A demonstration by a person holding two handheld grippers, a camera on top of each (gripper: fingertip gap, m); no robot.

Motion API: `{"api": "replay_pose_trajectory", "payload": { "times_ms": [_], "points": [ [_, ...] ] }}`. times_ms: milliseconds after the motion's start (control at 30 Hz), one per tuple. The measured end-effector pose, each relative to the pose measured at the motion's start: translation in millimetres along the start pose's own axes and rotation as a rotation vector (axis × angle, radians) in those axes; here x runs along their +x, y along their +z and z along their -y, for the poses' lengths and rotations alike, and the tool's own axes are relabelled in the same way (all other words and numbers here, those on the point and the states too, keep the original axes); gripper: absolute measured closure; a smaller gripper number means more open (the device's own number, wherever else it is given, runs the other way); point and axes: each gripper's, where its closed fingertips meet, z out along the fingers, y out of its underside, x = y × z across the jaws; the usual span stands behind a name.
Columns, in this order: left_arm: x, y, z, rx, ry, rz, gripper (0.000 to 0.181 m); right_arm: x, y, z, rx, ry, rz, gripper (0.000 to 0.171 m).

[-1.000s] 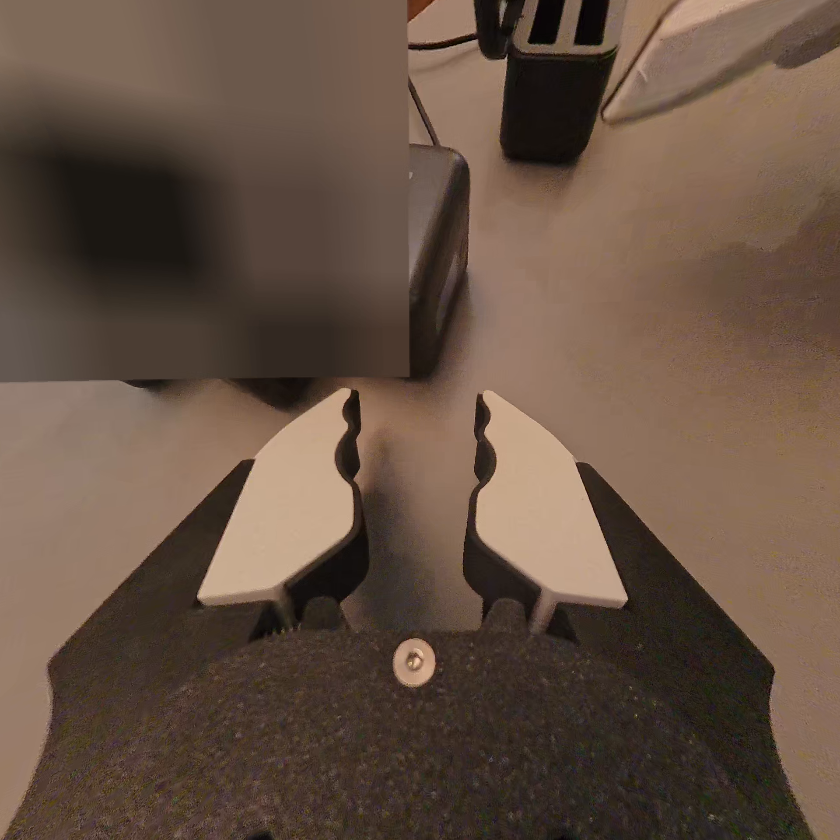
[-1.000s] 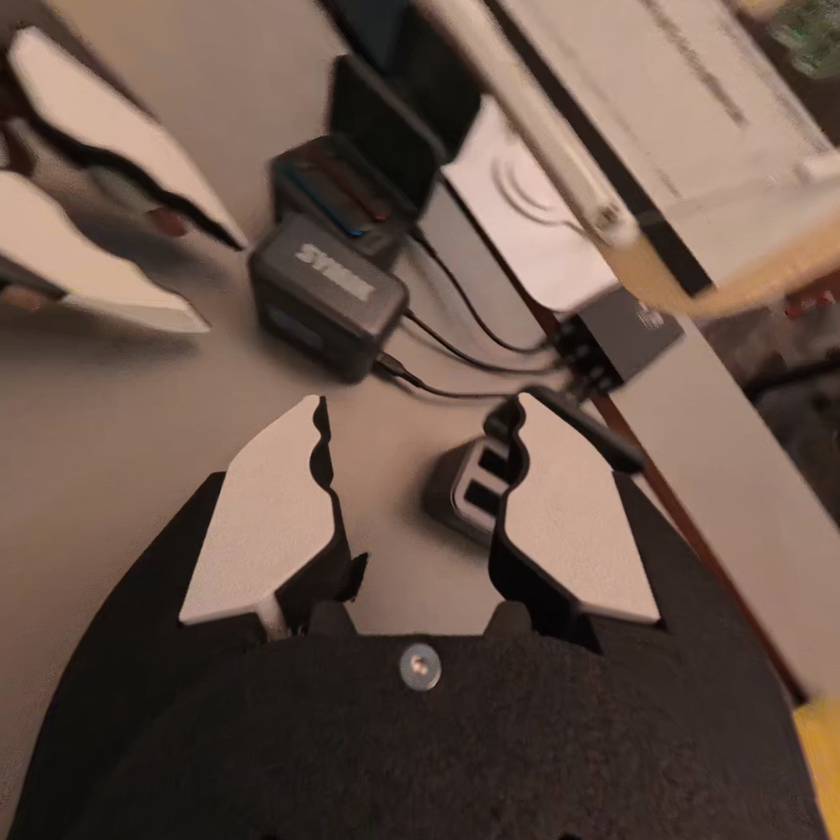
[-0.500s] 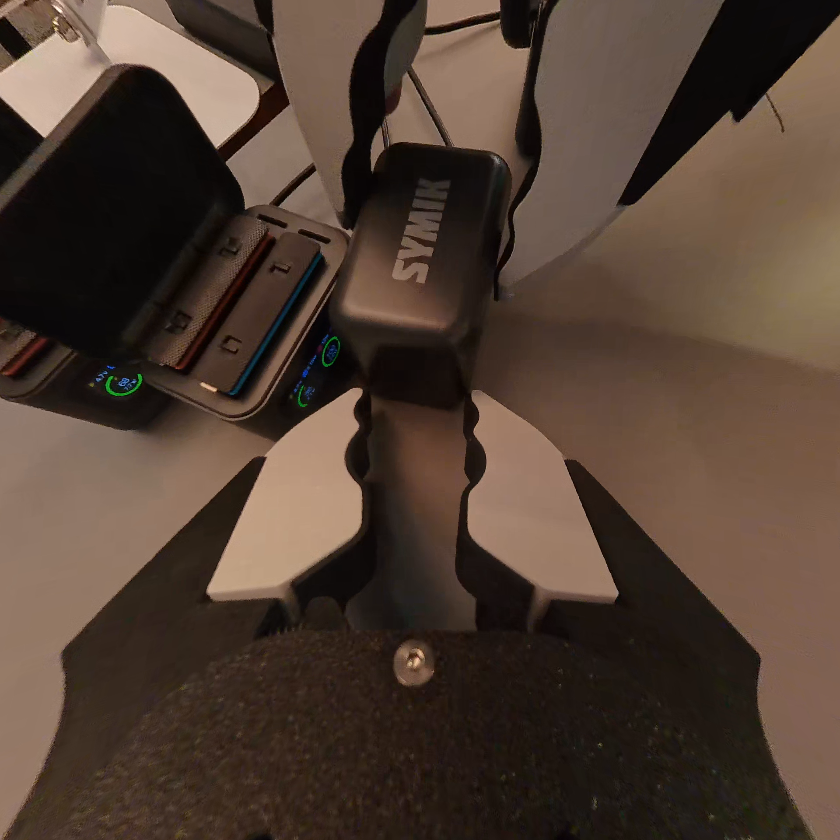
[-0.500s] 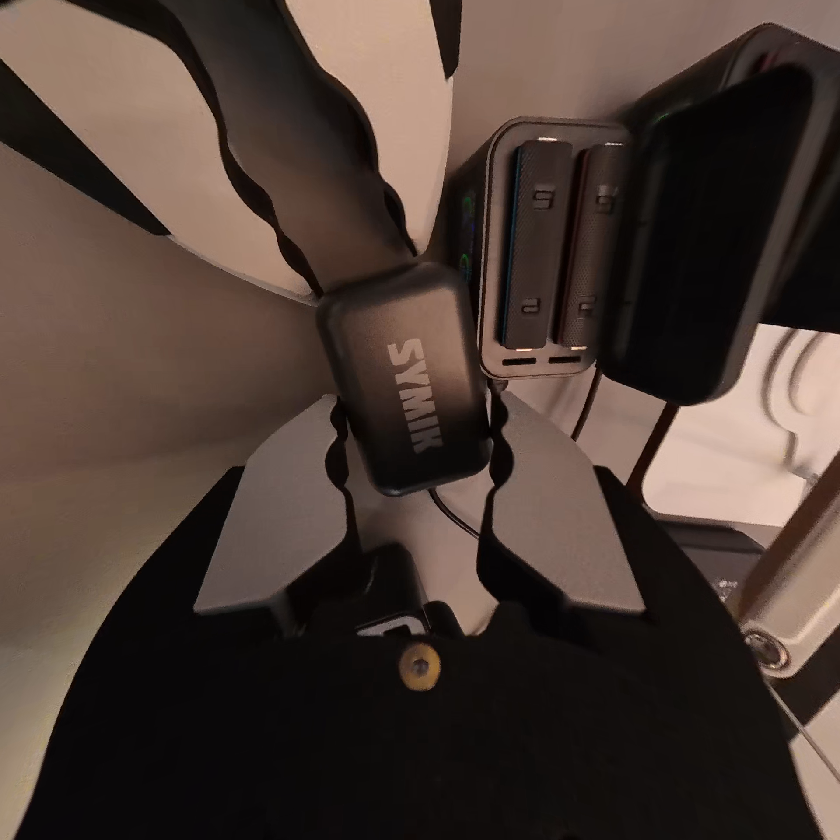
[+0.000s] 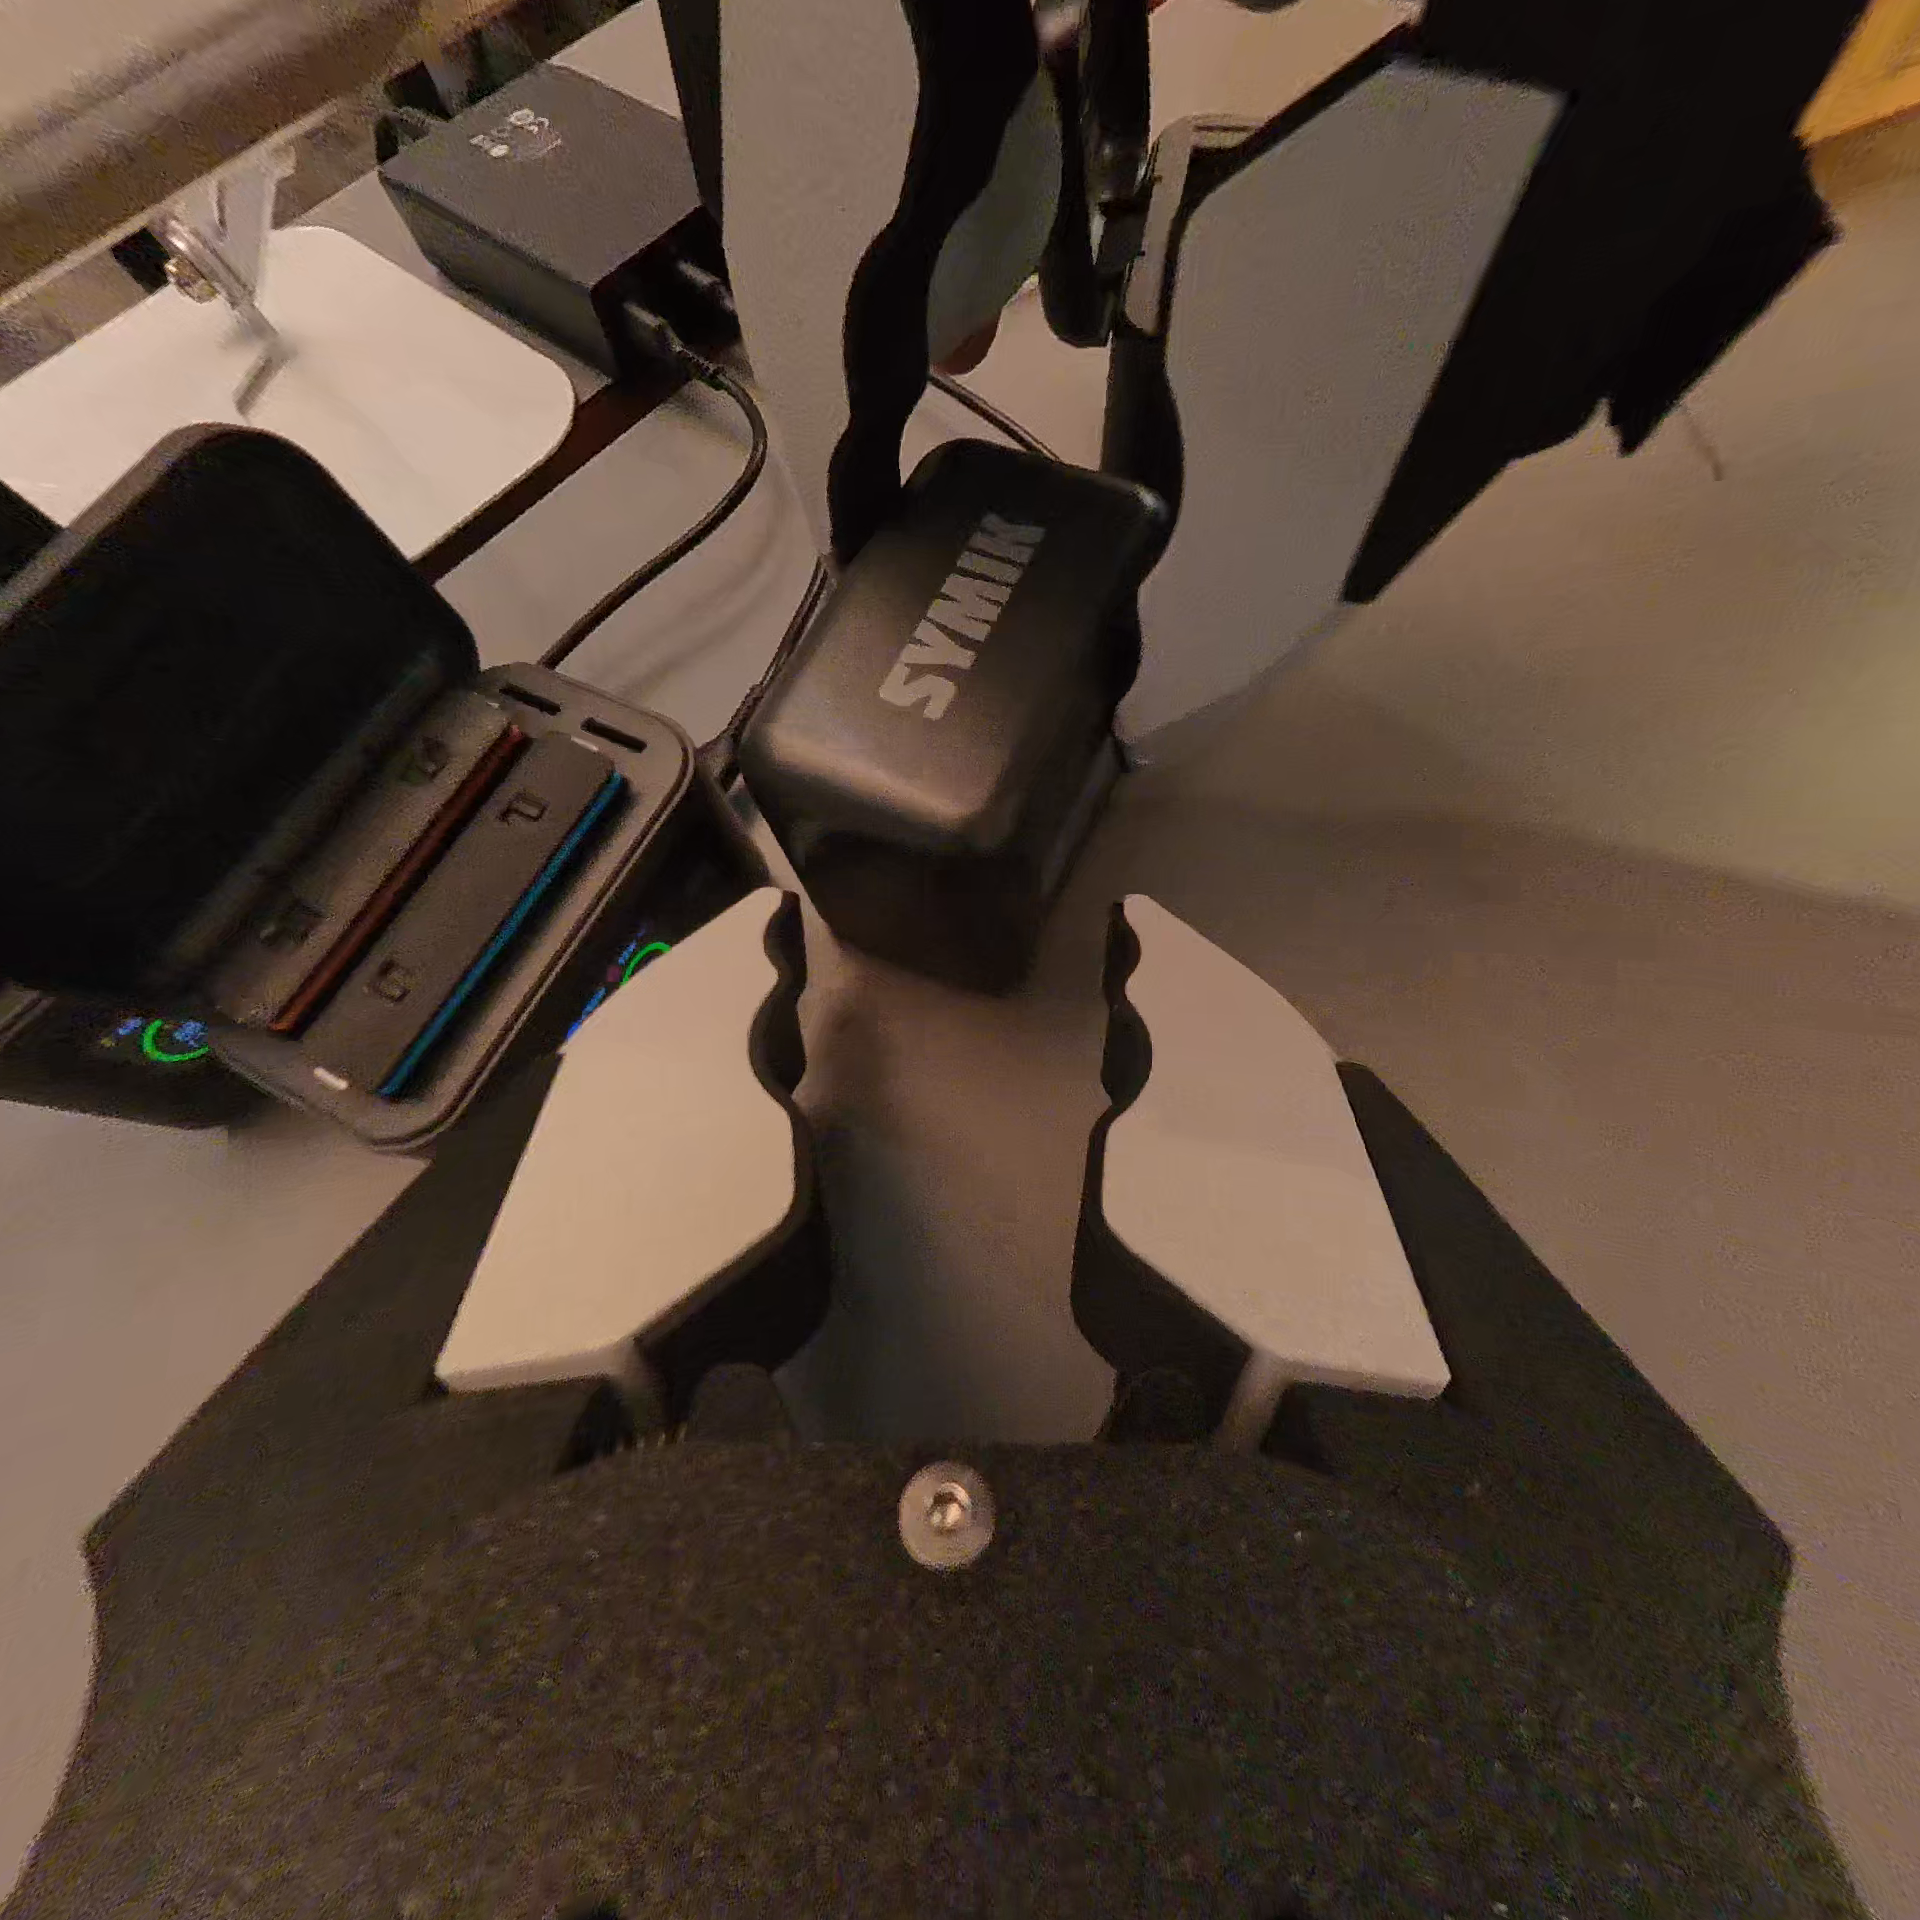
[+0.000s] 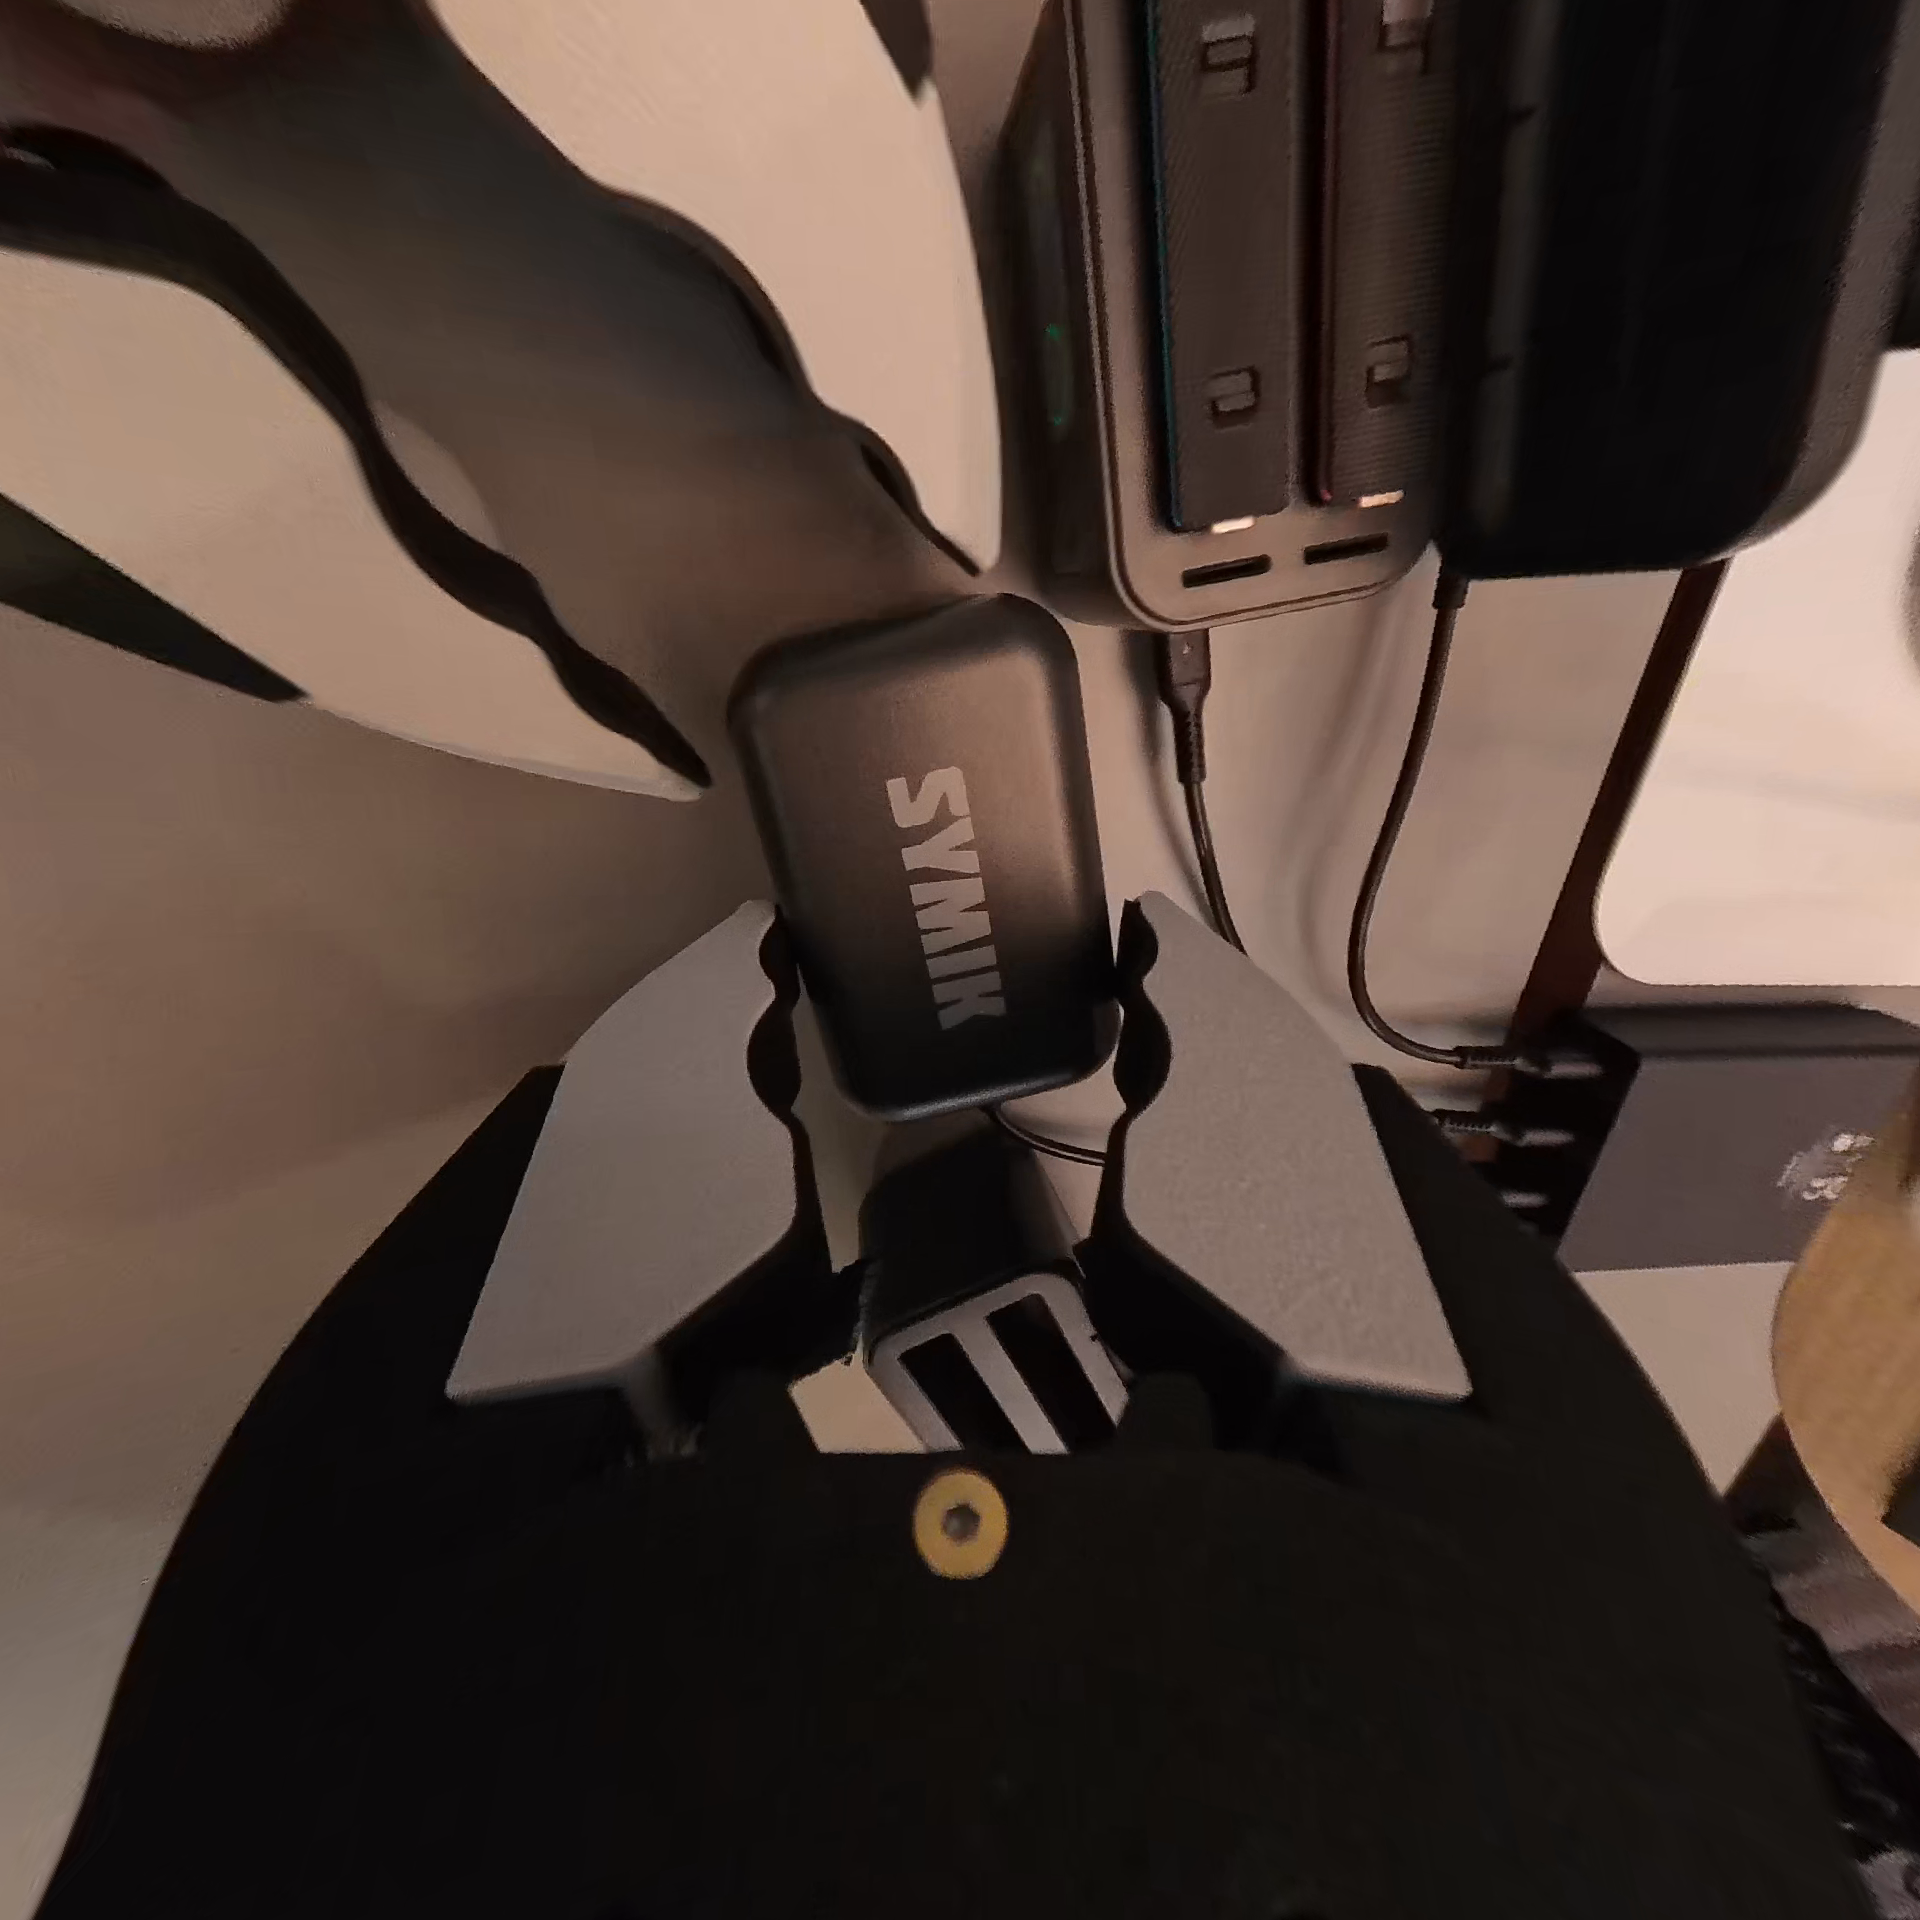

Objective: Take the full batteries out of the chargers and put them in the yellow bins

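A closed black charger case (image 5: 956, 707) with white lettering sits on the pale table. My right gripper (image 6: 956, 935) is shut on its cable end, one finger on each side; in the left wrist view this gripper (image 5: 997, 488) comes in from the top. My left gripper (image 5: 951, 914) is open, its tips just short of the case's other end. To the left stands an open charger (image 5: 343, 1091) with its lid up, holding a red-edged battery (image 5: 364, 862) and a blue-edged battery (image 5: 488, 914). It also shows in the right wrist view (image 6: 1247, 592).
A small charger with two empty slots (image 6: 997, 1371) lies under my right gripper. A black power hub (image 5: 540, 197) with cables sits at the back beside a white pad (image 5: 312, 395). A green ring display (image 5: 171, 1039) glows on another charger. Something yellow (image 5: 1870, 83) shows at top right. Across from one pair of fingers to the other is roughly 5 cm. Measured from the fingertips, the black power hub (image 5: 540, 197) is 20 cm or so from the right gripper and 25 cm from the left. My right wrist view (image 6: 1755, 1120) looks at it from another angle.
Both grippers have swung in from apart and now face each other across the lettered case. The right fingers have narrowed onto its sides. The left has come a little closer.
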Motion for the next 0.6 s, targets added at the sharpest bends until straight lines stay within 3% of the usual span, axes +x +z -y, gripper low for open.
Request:
{"api": "replay_pose_trajectory", "payload": {
  "times_ms": [267,600],
  "points": [
    [0.0,9.5,-1.5,-0.001,0.013,-0.017,0.131,-4.3,-1.7,-1.8,0.017,-0.077,0.045,0.113],
    [0.3,9.5,-1.8,-0.003,0.044,-0.043,0.132,-9.1,-13.0,-1.7,0.028,-0.027,0.327,0.118]
  ]
}}
